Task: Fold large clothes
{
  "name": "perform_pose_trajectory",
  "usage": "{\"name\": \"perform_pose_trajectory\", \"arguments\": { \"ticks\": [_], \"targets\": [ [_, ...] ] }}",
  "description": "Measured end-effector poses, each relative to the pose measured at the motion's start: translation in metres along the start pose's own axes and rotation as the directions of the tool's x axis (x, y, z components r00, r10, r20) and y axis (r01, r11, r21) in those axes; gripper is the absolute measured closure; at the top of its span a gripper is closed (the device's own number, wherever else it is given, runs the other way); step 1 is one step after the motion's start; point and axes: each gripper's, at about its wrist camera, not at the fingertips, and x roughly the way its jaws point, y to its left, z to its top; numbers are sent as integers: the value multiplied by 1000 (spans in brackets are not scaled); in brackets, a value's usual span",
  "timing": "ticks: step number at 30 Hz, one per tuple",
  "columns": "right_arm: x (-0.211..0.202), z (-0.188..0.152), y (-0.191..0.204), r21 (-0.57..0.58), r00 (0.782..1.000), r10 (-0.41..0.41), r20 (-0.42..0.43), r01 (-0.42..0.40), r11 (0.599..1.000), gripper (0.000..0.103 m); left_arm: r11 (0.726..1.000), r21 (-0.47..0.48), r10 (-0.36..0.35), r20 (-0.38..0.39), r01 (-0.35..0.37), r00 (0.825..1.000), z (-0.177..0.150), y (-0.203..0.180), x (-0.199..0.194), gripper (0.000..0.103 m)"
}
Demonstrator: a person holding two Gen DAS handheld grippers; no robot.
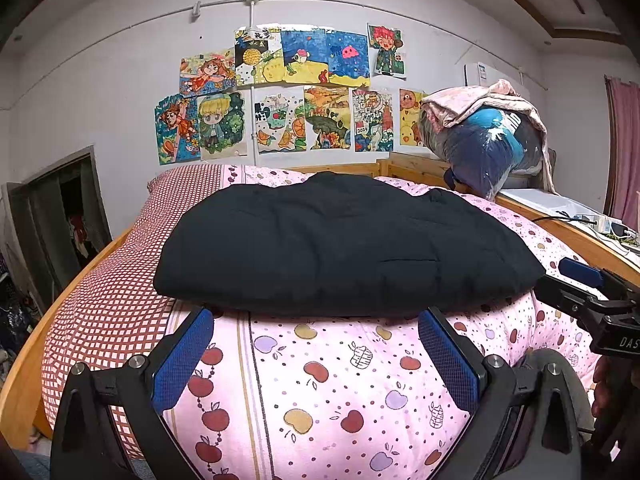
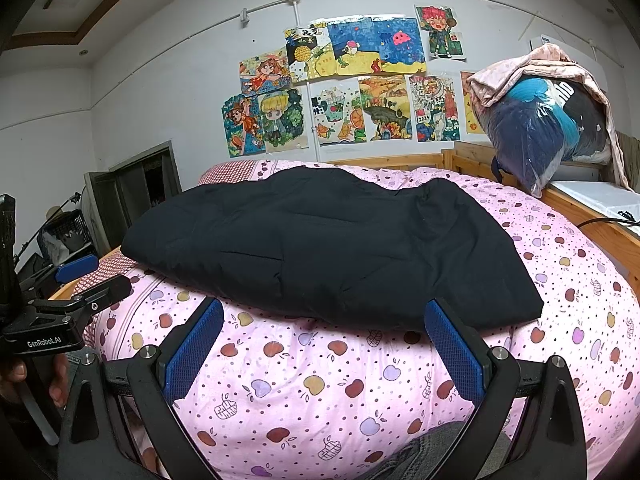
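Note:
A large black padded garment (image 1: pixel 340 240) lies folded into a thick flat bundle on the pink apple-print quilt (image 1: pixel 320 380) on the bed; it also shows in the right wrist view (image 2: pixel 328 248). My left gripper (image 1: pixel 316 332) is open and empty, its blue pads just short of the garment's near edge. My right gripper (image 2: pixel 324 328) is open and empty, also just short of the near edge. The right gripper shows at the right edge of the left wrist view (image 1: pixel 580 280). The left gripper shows at the left edge of the right wrist view (image 2: pixel 84 276).
A red-checked sheet (image 1: pixel 108 300) covers the bed's left side inside a wooden frame (image 1: pixel 24 360). A plastic bag of clothes under a pink cloth (image 1: pixel 488 144) sits at the back right. A side ledge with cables (image 1: pixel 600 224) runs along the right. Drawings hang on the wall (image 1: pixel 300 92).

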Motion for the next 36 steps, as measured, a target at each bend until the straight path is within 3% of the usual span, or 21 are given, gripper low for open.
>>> {"name": "perform_pose_trajectory", "arguments": {
  "ticks": [15,36],
  "targets": [
    [3,-3,3,3,1000,-2,-4,2,1000,4,1000,2,-19,-4,19,1000,-4,-3,1,0],
    [3,-6,4,6,1000,-1,-5,1,1000,4,1000,-1,11,1,-11,1000,-4,0,0,0]
  ]
}}
